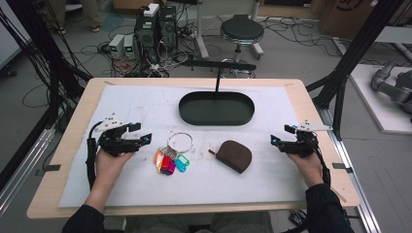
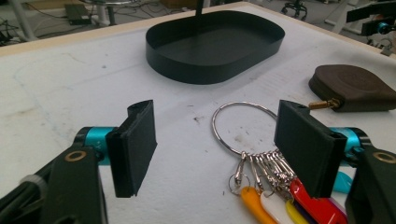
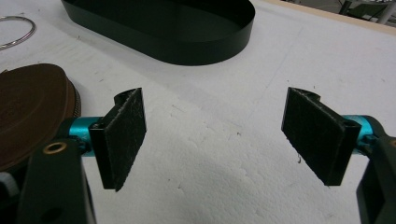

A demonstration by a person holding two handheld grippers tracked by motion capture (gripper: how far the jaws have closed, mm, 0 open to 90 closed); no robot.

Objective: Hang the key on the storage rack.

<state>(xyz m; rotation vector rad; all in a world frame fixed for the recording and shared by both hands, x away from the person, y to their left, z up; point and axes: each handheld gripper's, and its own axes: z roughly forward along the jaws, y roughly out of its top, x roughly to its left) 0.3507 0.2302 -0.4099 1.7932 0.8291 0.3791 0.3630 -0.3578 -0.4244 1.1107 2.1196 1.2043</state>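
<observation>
A metal key ring (image 1: 180, 141) with several coloured tags (image 1: 168, 163) lies on the white mat, left of centre. A brown zip pouch (image 1: 235, 155) lies to its right. Behind both stands a black oval tray (image 1: 216, 108). My left gripper (image 1: 140, 134) rests open just left of the ring; in the left gripper view the ring (image 2: 238, 126) and tags (image 2: 285, 200) lie by its right jaw. My right gripper (image 1: 280, 135) is open at the right of the mat, apart from the pouch (image 3: 32, 112), with bare mat between its jaws. The tray (image 2: 212, 44) (image 3: 163, 23) holds nothing I can see.
The mat (image 1: 145, 104) covers most of a wooden table (image 1: 311, 104). A thin black post (image 1: 217, 77) rises behind the tray. Beyond the table are a stool (image 1: 241, 30), computer boxes (image 1: 154, 26) and cables on the floor. Black frame struts (image 1: 350, 58) stand at the right.
</observation>
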